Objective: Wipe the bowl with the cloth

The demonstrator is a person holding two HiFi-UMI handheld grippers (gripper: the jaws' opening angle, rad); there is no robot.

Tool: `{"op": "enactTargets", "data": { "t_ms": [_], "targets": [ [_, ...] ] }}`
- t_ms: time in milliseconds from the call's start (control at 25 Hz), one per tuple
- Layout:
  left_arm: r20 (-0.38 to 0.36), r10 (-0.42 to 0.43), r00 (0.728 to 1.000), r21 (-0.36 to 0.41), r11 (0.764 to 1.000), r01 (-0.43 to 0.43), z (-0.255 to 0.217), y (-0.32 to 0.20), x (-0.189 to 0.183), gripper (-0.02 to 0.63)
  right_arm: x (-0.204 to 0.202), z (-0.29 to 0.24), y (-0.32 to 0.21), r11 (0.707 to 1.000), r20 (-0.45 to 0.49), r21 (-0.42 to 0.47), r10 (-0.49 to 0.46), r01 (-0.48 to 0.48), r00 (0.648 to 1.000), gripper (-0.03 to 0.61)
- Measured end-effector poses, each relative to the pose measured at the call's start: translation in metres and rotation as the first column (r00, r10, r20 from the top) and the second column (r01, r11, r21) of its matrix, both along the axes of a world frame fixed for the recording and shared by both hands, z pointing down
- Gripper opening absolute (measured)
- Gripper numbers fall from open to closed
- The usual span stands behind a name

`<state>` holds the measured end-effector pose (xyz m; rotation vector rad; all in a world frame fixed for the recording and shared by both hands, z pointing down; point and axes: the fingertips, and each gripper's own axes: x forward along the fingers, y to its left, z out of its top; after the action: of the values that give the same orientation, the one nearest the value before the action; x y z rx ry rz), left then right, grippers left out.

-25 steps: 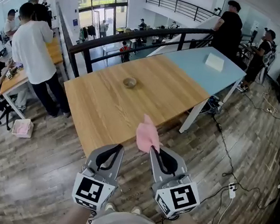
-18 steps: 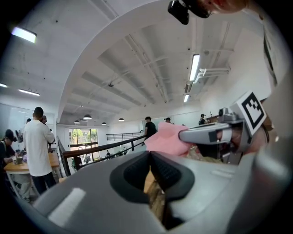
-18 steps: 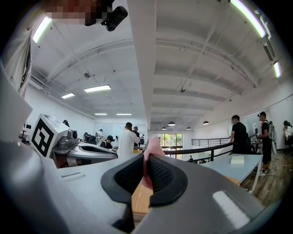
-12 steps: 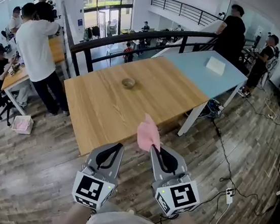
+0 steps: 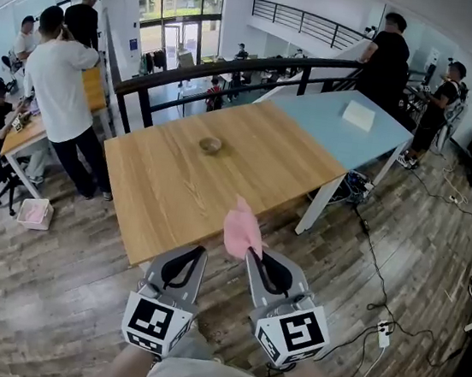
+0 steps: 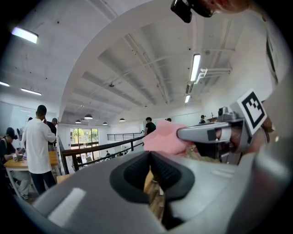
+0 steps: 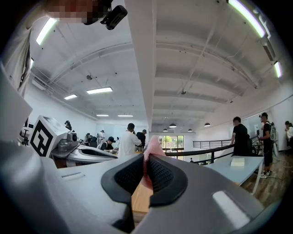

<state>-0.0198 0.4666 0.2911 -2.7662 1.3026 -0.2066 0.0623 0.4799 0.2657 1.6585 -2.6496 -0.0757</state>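
With the right gripper pinched shut on the pink cloth, the left gripper beside it closed on nothing and the bowl well ahead of both on the table, a one-sided wipe could well just shove the unheld bowl away

A long wooden table stands on a plank floor. A small bowl sits alone on it, toward the far side and well away from every edge. A pale blue table butts against its far right end and bears a white flat block. Cables trail over the floor at right.
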Motion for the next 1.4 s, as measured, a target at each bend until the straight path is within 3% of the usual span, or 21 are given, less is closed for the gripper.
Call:
{"op": "enactTargets", "data": {
  "t_ms": [600, 920, 1400],
  "targets": [
    [-0.007, 0.026, 1.0, -0.028, 0.999, -0.026, 0.028, -0.054, 0.011, 0.003, 0.007, 0.027, -0.054, 0.999, -0.009, -0.027, 0.019, -0.019, 1.0, 0.02],
    [-0.02, 0.014, 1.0, -0.055, 0.998, -0.015, 0.044, -0.127, 0.003, 0.003, 0.001, 0.041, -0.127, 0.998, -0.026, -0.051, 0.02, -0.021, 0.999, 0.02],
    [-0.019, 0.014, 1.0, -0.127, 0.992, -0.016, 0.064, -0.275, -0.019, 0.003, -0.022, 0.062, -0.276, 0.991, -0.031, -0.13, 0.019, -0.023, 0.999, 0.018]
  ]
}}
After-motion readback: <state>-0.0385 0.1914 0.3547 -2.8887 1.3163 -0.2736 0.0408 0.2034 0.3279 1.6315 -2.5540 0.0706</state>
